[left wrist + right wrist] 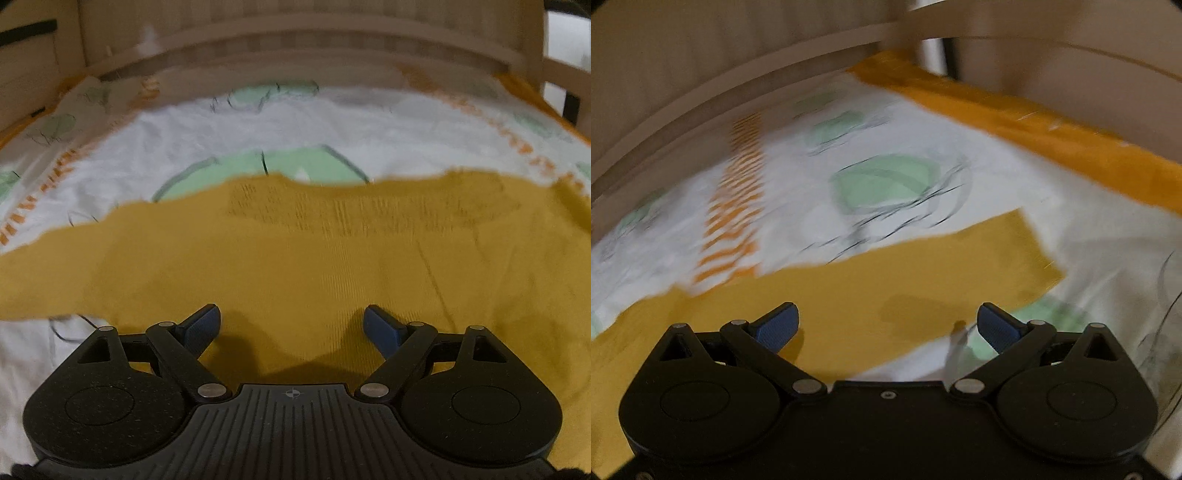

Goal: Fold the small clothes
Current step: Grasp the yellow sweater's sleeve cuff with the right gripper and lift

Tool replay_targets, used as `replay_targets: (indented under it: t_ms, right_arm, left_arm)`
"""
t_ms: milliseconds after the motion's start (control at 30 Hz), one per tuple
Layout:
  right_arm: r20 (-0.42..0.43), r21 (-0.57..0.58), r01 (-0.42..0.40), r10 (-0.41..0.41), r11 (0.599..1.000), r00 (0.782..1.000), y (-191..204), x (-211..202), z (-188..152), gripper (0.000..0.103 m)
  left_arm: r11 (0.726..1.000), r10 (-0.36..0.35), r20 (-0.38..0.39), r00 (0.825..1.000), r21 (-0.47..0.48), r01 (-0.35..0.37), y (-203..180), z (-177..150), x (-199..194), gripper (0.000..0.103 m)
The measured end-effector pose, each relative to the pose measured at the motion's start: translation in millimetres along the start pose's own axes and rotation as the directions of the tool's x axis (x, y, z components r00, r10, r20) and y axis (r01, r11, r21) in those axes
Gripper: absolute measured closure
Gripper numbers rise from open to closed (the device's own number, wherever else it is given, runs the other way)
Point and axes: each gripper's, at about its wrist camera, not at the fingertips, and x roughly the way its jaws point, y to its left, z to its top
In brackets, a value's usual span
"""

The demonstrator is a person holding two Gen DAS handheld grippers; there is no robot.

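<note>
A mustard-yellow knit garment (314, 251) lies spread flat on a white sheet (229, 129) printed with green shapes and orange stripes. My left gripper (291, 325) is open and empty, just above the garment's near part. In the right wrist view the same garment (879, 280) shows as a long strip, perhaps a sleeve, with its squared end at the right. My right gripper (886, 325) is open and empty over the strip's near edge. The right wrist view is blurred by motion.
A beige wooden headboard or rail (295, 40) runs along the far side of the sheet. A yellow-orange border (1034, 122) edges the sheet at the right, next to a brown wall (701, 55).
</note>
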Motion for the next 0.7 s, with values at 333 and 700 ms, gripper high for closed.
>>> replay_targets:
  t_ms: [333, 700]
  right_arm:
    - [-0.002, 0.005, 0.119, -0.119, 0.993, 0.993, -50.8, 38.8, 29.3, 0.001]
    - [-0.122, 0.057, 0.132, -0.124, 0.990, 0.985, -63.6, 55.7, 25.9, 0.088]
  left_arm:
    - [0.998, -0.004, 0.049, 0.999, -0.055, 0.007, 5.4, -11.9, -1.6, 0.006]
    - [0.998, 0.001, 0.044, 0.999, -0.062, 0.001, 4.2, -9.7, 8.2, 0.001]
